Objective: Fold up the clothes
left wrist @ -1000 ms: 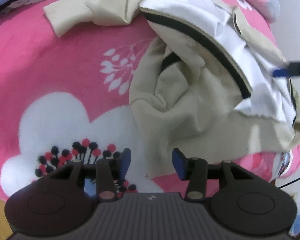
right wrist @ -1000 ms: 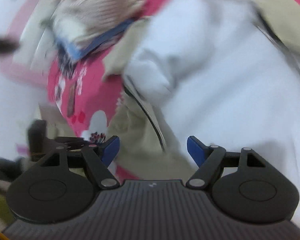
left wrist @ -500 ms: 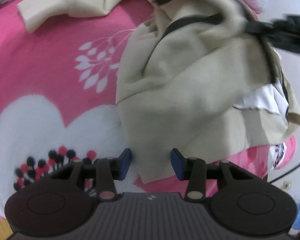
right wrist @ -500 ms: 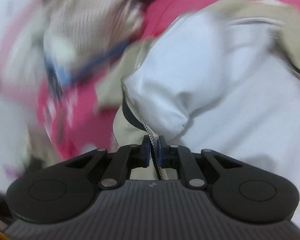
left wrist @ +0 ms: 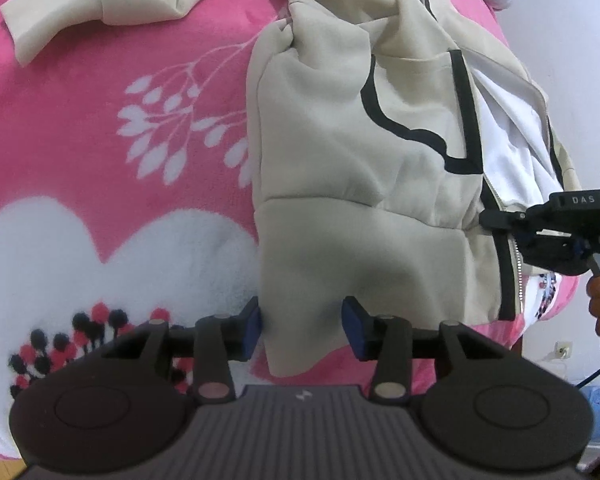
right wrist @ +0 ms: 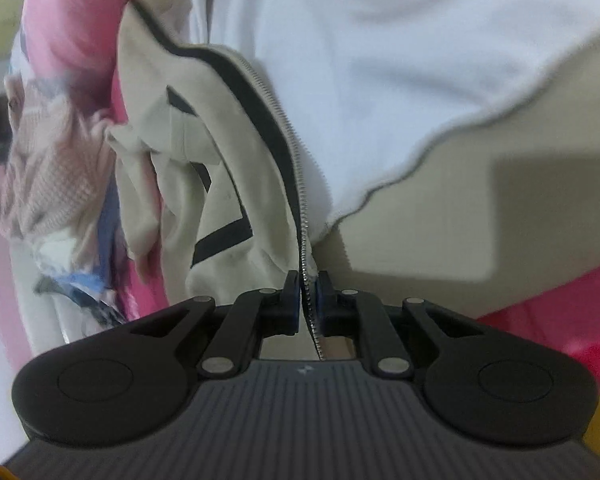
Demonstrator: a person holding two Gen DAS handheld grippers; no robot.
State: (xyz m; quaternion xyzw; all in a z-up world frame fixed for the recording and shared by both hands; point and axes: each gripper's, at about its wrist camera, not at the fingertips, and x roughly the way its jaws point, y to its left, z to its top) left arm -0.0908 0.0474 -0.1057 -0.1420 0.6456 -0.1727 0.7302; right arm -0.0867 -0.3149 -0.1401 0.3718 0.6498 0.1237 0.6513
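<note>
The right claw [right wrist: 309, 300] pinches the zipper edge of the beige jacket [left wrist: 360, 168]. The left claw [left wrist: 300, 328] has just been opening; the jacket's bottom corner lies loose between its fingers.

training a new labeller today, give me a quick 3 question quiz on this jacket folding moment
1. True or false: the right gripper is clamped on the beige jacket's zipper edge.
2. Which part of the jacket lies between the left gripper's fingers? A) hood B) bottom hem corner C) sleeve cuff
3. What colour is the jacket's lining?

Key: 1 true. 2 B; the pads do not yet press on it. 3 white.
</note>
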